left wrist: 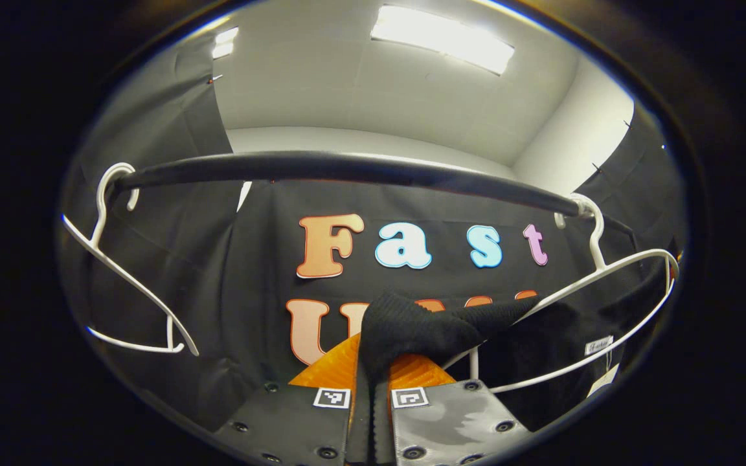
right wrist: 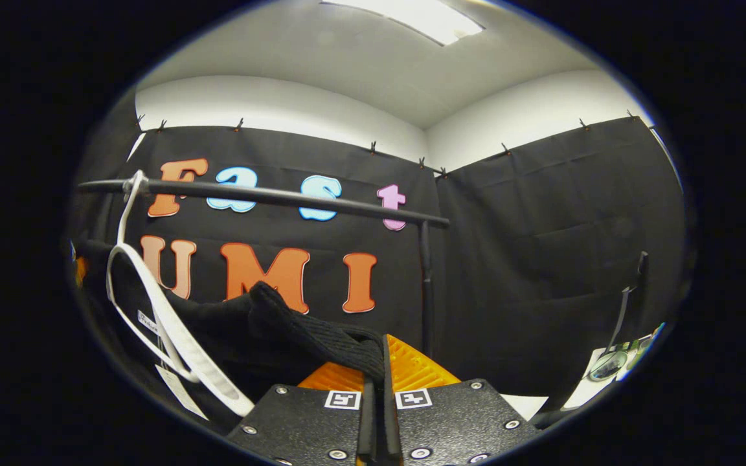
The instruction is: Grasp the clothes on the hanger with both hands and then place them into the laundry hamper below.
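Because the garment [left wrist: 412, 330] must slide off the hanger [left wrist: 606, 272], both the left gripper [left wrist: 372, 382] and right gripper [right wrist: 376, 369] pinch its knit edges near the rail [left wrist: 347, 165].

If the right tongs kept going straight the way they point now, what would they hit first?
The right tongs are already shut on a fold of the black knit garment, so cloth comes first. Beyond that, the line seems to lead to the black booth cloth, passing just left of the rail's upright post; depth is unclear.

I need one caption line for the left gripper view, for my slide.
Left gripper shut on black garment, pulling it off a white hanger on the rail.
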Action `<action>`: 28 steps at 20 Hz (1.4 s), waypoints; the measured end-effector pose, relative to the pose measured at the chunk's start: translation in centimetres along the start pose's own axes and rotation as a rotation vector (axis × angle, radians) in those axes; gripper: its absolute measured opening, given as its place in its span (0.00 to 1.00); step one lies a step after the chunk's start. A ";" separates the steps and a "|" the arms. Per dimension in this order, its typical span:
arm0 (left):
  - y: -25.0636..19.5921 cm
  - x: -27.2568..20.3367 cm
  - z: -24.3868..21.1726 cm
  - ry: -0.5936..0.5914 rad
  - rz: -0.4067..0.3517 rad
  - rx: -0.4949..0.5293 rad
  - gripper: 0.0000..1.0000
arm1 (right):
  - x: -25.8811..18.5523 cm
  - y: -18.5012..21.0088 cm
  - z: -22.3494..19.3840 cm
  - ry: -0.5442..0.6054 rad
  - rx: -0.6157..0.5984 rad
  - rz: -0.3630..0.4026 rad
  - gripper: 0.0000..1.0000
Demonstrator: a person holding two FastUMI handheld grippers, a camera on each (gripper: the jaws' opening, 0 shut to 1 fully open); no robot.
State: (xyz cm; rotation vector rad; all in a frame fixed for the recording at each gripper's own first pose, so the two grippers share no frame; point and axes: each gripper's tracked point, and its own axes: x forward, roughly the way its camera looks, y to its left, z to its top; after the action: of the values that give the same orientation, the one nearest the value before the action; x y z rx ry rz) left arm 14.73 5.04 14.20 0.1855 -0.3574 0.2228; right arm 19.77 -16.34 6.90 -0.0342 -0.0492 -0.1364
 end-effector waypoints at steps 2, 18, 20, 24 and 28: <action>0.1 0.2 -0.7 0.005 0.015 -0.019 0.10 | -0.4 1.2 -3.2 0.037 0.037 0.025 0.05; 4.5 1.8 -6.9 0.105 0.090 0.076 0.10 | -7.3 14.2 -14.6 0.209 0.082 0.231 0.05; 5.4 0.6 -8.2 0.142 0.097 0.084 0.10 | -8.1 14.4 -14.6 0.205 0.094 0.235 0.05; 5.3 -3.3 -10.7 0.224 0.063 0.084 0.09 | -10.2 14.7 -15.5 0.220 0.072 0.247 0.05; 2.6 -7.0 -13.0 0.292 -0.008 0.048 0.09 | -11.7 15.3 -16.7 0.241 0.063 0.262 0.05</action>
State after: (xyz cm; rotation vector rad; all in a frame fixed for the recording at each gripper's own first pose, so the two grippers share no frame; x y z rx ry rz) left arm 11.91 9.08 0.00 0.1987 -0.0616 0.2469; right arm 11.09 -0.20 -10.83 0.0389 0.1917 0.1236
